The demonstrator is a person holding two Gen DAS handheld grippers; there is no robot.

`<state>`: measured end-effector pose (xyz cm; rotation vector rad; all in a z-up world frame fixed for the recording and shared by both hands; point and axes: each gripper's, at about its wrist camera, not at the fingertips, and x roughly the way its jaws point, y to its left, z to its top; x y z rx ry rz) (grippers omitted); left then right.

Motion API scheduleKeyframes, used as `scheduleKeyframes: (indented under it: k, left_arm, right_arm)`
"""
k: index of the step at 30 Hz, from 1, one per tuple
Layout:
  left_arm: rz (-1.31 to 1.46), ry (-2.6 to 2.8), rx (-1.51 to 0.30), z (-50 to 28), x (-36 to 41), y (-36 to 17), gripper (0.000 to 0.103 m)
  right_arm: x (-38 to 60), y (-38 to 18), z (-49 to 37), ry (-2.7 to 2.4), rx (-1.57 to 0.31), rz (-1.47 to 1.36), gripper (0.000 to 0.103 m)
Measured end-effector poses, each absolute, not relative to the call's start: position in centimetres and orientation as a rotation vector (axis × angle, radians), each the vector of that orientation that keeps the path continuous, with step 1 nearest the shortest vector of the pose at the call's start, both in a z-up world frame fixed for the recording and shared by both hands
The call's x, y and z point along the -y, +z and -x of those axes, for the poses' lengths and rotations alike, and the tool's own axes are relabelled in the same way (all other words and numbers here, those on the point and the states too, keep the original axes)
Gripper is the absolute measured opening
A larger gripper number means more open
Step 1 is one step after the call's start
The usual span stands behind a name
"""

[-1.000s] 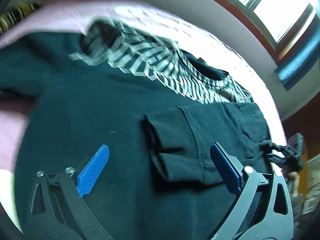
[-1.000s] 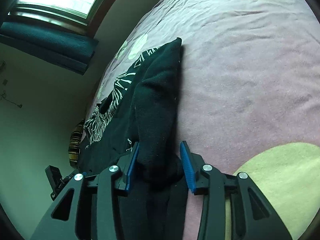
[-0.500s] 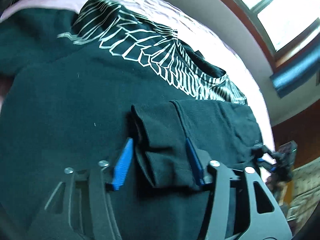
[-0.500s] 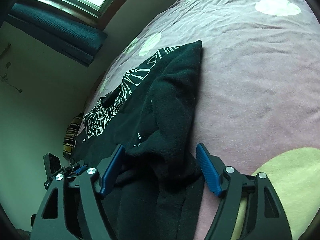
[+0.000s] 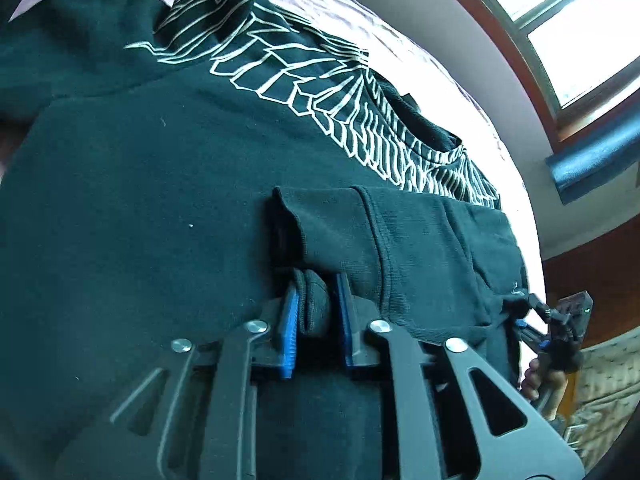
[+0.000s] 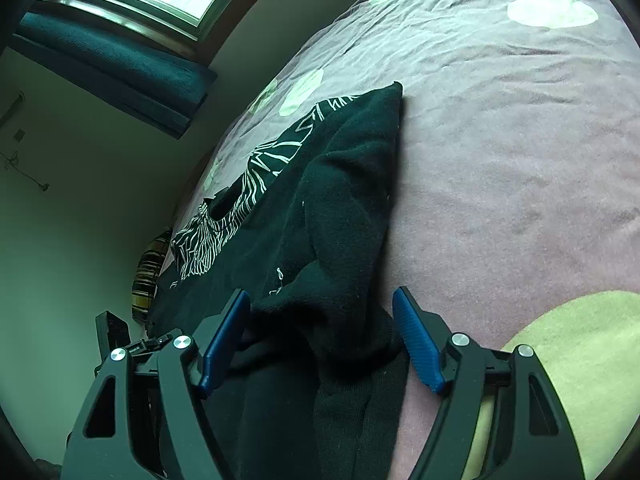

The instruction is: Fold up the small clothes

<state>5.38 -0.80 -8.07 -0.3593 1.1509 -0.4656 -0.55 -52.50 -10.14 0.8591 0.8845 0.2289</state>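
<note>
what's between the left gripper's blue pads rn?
A bunched fold of the black sweatshirt's ribbed cuff, pinched by the left gripper; shows in the left wrist view.

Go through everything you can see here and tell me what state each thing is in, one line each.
Black sweatshirt: lying flat on the bedspread, white print up, partly folded.
Sleeve: folded across the body, cuff end pinched.
Left gripper: just closed, shut on the sleeve cuff.
Right gripper: open, fingers either side of bunched black fabric.
Bedspread: spread out, wrinkled.
</note>
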Motion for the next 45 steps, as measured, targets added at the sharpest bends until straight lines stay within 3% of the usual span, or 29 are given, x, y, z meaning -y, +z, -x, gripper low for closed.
scheduleKeyframes:
  k: [4,10,21,22,23,24,25,30,32,37,39,40,41,42,45]
  left_arm:
    - [0.35,-0.456,-1.103,-4.5,0.2,-7.3,0.009]
    - [0.396,-0.403,-1.072,-4.6,-2.4,-7.0,0.009]
    - [0.425,-0.414,-1.097,-4.6,-2.8,-7.8,0.009]
    - [0.43,-0.414,-1.097,-4.6,-2.9,-7.8,0.009]
    - [0.431,-0.413,-1.094,-4.6,-2.9,-7.8,0.01]
    - [0.43,-0.408,-1.088,-4.5,-2.9,-7.7,0.01]
    - [0.429,-0.411,-1.084,-4.4,-3.0,-7.6,0.01]
    - [0.372,-0.411,-1.087,-4.4,-2.4,-7.7,0.01]
    - [0.365,-0.414,-1.085,-4.5,-2.4,-7.8,0.011]
    - [0.358,-0.414,-1.085,-4.7,-2.3,-7.8,0.011]
    - [0.358,-0.413,-1.085,-4.7,-2.3,-7.9,0.011]
    - [0.355,-0.413,-1.084,-4.7,-2.2,-7.8,0.011]
    - [0.352,-0.413,-1.083,-4.7,-2.2,-7.8,0.011]
    - [0.35,-0.413,-1.082,-4.6,-2.2,-7.8,0.011]
    - [0.354,-0.41,-1.078,-4.6,-2.4,-7.9,0.014]
  right_arm:
    - [54.5,-10.3,1.4,0.227,-0.87,-0.97,0.074]
    - [55.7,-10.7,1.7,0.239,-0.854,-1.053,0.074]
    - [58.2,-11.3,-6.6,0.201,-0.834,-1.093,0.074]
    - [58.2,-11.2,-7.2,0.198,-0.831,-1.083,0.069]
    - [58.1,-11.1,-7.9,0.183,-0.84,-1.048,0.016]
    - [58.0,-11.0,-8.6,0.144,-0.86,-1.014,0.007]
    - [58.3,-11.3,-8.8,0.12,-0.855,-1.019,0.006]
    - [58.5,-12.0,-7.3,0.127,-0.829,-1.078,0.008]
    - [58.9,-12.2,-5.3,0.119,-0.85,-1.128,0.03]
    - [57.1,-10.3,0.3,0.249,-0.818,-1.147,0.065]
    - [55.4,-9.6,0.9,0.286,-0.855,-1.078,0.068]
    - [54.5,-9.4,1.0,0.284,-0.889,-1.016,0.066]
    - [53.5,-9.3,0.9,0.226,-0.952,-0.896,0.032]
    - [53.2,-9.5,1.0,0.182,-0.977,-0.834,0.015]
    - [54.6,-11.2,1.8,0.2,-0.942,-0.942,0.014]
